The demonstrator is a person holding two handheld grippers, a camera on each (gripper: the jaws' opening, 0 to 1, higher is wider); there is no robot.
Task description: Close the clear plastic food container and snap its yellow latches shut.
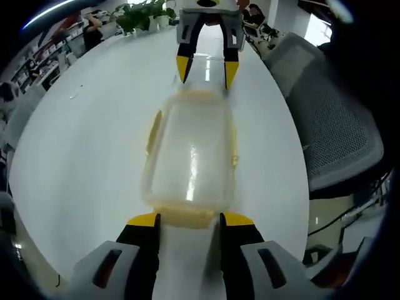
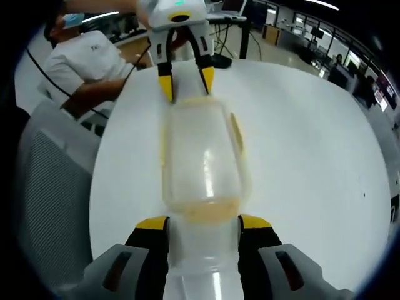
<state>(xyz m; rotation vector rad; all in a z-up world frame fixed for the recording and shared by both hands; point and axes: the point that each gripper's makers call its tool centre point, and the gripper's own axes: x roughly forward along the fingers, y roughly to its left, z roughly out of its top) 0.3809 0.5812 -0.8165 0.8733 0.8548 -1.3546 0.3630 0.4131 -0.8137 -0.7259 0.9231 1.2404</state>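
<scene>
A clear plastic food container (image 1: 190,156) (image 2: 201,156) lies lengthwise on the white table (image 1: 81,144) with its lid on. Yellow latches run along its edges. One long-side latch (image 1: 153,131) (image 2: 237,134) flares outward, while the opposite one (image 1: 234,147) lies close to the wall. My left gripper (image 1: 190,219) (image 2: 186,81) stands open at one short end, its jaws either side of the yellow end latch (image 1: 184,216). Facing it, my right gripper (image 2: 204,223) (image 1: 206,70) is open at the other short end, by that end's latch (image 2: 203,212).
A grey mesh office chair (image 1: 340,125) (image 2: 50,187) stands at the table's edge beside the container. A person in a white shirt (image 2: 94,62) sits behind the left gripper. Potted plants (image 1: 140,15) stand at the table's far end. Wide bare tabletop (image 2: 312,156) lies beside the container.
</scene>
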